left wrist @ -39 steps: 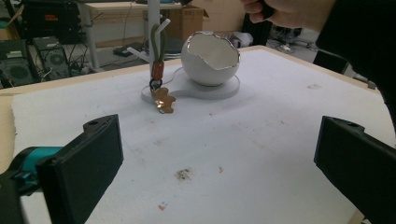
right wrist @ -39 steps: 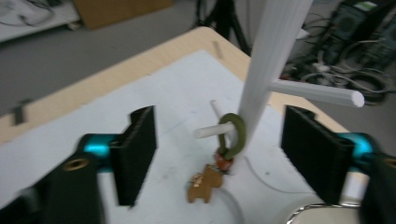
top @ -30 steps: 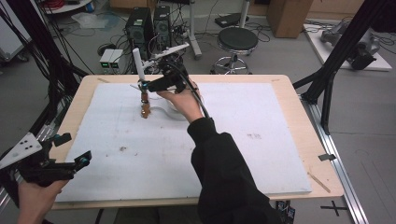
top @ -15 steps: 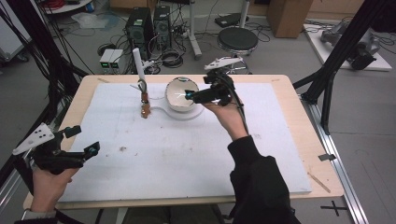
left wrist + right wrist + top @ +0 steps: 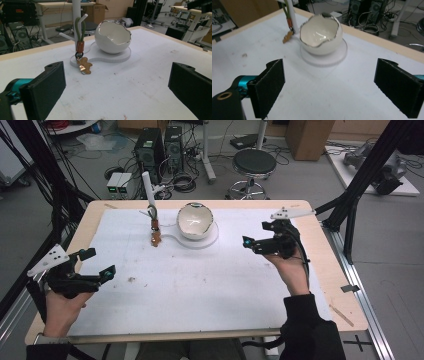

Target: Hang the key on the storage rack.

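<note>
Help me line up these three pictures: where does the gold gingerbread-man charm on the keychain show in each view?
High view: the charm lies on the mat, upper left of centre, below the white stand.
Left gripper view: the charm sits left of centre.
Right gripper view: the charm shows at upper left.
Shared landmark: the egg-shaped bowl beside it.

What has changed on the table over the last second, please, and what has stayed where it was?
The right gripper has drawn back from the key ring on the stand, past the bowl, to the table's right side, jaws open and empty. The left gripper has moved slightly forward at the left edge, also open. The key ring still hangs on the stand; bowl and base have not moved.
</note>
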### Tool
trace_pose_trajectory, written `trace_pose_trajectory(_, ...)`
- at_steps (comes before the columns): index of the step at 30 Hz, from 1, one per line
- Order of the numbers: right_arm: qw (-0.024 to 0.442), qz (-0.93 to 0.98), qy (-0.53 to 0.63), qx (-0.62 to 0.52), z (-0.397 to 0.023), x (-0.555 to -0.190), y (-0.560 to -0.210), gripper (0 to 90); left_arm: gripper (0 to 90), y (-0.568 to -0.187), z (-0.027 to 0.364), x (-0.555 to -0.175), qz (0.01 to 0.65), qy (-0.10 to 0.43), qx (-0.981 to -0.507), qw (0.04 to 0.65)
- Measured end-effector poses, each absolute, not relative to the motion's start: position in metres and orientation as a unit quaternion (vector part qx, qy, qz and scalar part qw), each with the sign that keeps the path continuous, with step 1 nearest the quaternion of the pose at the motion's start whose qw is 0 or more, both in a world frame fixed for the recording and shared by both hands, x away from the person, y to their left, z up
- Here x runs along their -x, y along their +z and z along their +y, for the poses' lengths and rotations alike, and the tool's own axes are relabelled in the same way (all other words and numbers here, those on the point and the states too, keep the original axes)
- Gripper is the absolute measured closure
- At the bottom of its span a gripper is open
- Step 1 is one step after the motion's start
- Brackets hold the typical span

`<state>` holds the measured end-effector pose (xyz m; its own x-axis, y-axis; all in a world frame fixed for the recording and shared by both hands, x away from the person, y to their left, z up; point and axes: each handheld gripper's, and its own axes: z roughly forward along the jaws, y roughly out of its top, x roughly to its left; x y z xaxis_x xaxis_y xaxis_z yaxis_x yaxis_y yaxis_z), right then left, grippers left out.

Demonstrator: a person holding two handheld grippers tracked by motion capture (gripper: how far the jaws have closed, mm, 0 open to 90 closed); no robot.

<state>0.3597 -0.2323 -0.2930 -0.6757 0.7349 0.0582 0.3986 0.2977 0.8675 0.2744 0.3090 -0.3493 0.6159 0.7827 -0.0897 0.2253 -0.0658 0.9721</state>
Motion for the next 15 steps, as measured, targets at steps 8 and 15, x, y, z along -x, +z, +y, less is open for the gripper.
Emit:
trace_pose_trajectory(8, 0.177, 0.794, 0.457, -0.359, -0.269, -0.331, -0.311, 9.1, 1.8, -0.348, 0.305, -0.279, 0.364, 0.241, -0.689, 0.578)
trace_pose_trajectory(15, 0.190, 0.763, 0.473, -0.397, -0.304, -0.319, -0.318, 9.1, 1.7, -0.351, 0.299, -0.281, 0.369, 0.235, -0.694, 0.572)
